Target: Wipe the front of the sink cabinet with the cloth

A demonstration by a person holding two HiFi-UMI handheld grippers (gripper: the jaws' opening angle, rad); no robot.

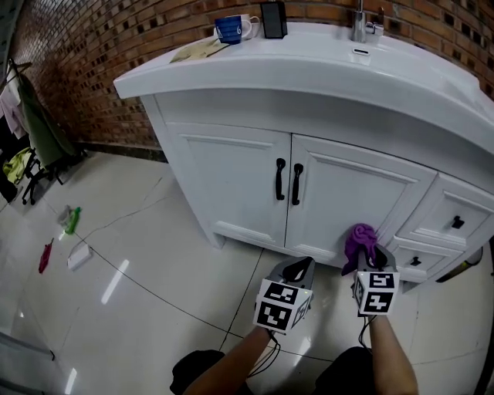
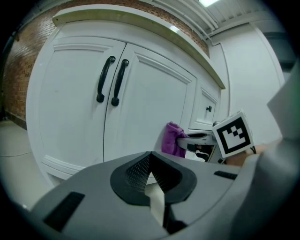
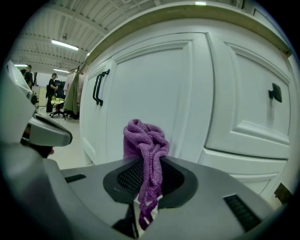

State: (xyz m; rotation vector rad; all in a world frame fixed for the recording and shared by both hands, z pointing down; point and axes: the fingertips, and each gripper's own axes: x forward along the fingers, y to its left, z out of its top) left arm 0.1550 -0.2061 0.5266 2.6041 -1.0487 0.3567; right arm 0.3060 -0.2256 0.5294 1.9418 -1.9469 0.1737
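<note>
The white sink cabinet (image 1: 231, 185) stands in front of me, with two doors and a pair of black handles (image 1: 288, 182). My right gripper (image 1: 369, 261) is shut on a bunched purple cloth (image 1: 360, 239). It holds the cloth close to the lower part of the right door; whether it touches, I cannot tell. In the right gripper view the cloth (image 3: 145, 138) sticks up from between the jaws of the right gripper (image 3: 150, 164). My left gripper (image 1: 298, 270) hovers low before the doors, shut and empty. The left gripper view shows the left gripper (image 2: 150, 157) and the cloth (image 2: 172, 139).
Drawers with black knobs (image 1: 457, 222) sit right of the doors. On the countertop are a blue mug (image 1: 230, 28), a black item (image 1: 273, 19) and a faucet (image 1: 359, 23). Small objects (image 1: 69, 220) lie on the tiled floor at left. Hanging clothes (image 1: 31, 123) are at far left.
</note>
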